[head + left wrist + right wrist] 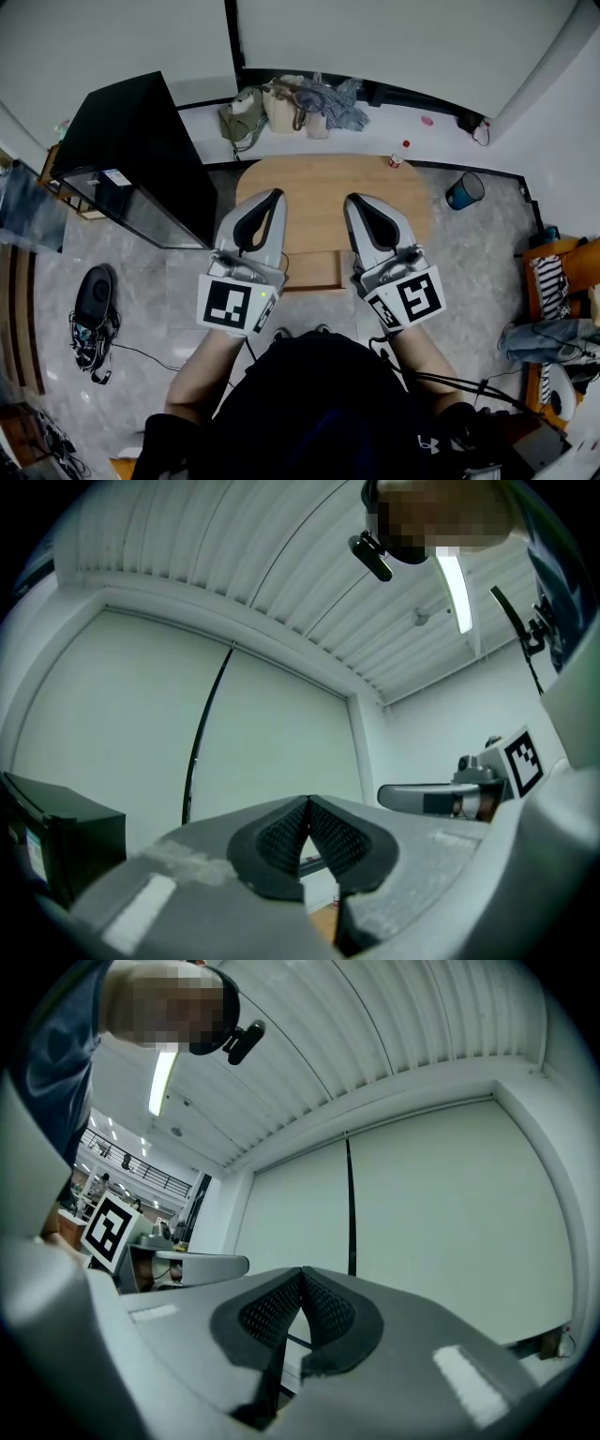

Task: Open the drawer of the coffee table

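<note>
Though both tools are raised in front of the person's chest, neither carries anything; the left gripper (274, 195) has its ribbed pads pressed together on empty air, and the right gripper (355, 201) beside it is closed the same way, both noses tipped a little upward toward the pale wall rather than down at the furniture. Just beyond and below them sits the coffee table (323, 178), an oval wooden top; from its near edge, between the two grippers as I look down, a rectangular wooden section juts toward the person, which I take to be the drawer (312, 272), perhaps standing out a little already; I cannot make out a handle from here. To do the pull well, I would drop one gripper to the level of the drawer front, part its jaws only once it is close, take the front at its middle rather than a corner, and draw straight back toward the body, keeping the pull level so the drawer does not skew and bind; the other gripper should stay clear. Farther on, a small red-capped bottle (397, 159) stands near the table's far right rim; a black cabinet (131, 150) stands off to the left; bags (286, 105) lie against the far wall.
</note>
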Available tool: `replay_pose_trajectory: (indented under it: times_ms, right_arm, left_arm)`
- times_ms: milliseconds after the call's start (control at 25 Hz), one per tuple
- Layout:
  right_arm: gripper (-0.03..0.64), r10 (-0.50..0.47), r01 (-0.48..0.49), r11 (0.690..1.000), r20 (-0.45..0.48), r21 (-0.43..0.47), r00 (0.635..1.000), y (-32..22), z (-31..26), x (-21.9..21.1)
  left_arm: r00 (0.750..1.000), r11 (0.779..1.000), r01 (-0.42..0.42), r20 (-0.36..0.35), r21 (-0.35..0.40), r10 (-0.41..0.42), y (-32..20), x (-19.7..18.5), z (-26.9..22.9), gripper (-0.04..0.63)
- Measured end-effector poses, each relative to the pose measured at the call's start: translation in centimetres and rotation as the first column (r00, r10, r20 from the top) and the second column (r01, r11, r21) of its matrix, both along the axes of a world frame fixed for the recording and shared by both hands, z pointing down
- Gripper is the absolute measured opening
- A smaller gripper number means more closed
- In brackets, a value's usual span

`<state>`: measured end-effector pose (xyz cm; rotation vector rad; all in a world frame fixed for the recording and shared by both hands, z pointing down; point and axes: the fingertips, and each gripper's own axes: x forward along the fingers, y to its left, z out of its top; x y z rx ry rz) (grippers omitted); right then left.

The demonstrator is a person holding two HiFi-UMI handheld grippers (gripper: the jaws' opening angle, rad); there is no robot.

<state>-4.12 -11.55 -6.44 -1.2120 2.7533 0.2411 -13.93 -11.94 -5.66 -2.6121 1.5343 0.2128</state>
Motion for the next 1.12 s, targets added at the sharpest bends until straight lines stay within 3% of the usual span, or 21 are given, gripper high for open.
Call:
replay_pose_trajectory:
  times_ms: [280,520,1120]
  right_arm:
    - [-0.002,0.012,-0.012,1.000,-0.003,-0.023,1.000,0.4,0.6,-0.9]
    - [-0.002,0.011,-0.011,1.000,-0.007,-0.022,1.000,1.2,0.7,-1.4]
    - [-0.002,0.021,-0.022,0.999,-0.008,-0.024,1.000,3.0,0.9,-2.0]
  left_arm:
    - [1.000,0.998,-0.011,-0.020,-0.056,0.010,0.4,-0.4,1.0,0.002]
    - [0.999,1.000,-0.027,0.024,-0.016,0.027,1.1,-0.5,0.8,0.002]
    - [0.999,0.999,-0.039,0.037,-0.025,0.040,3.0,-1.1,1.2,0.002]
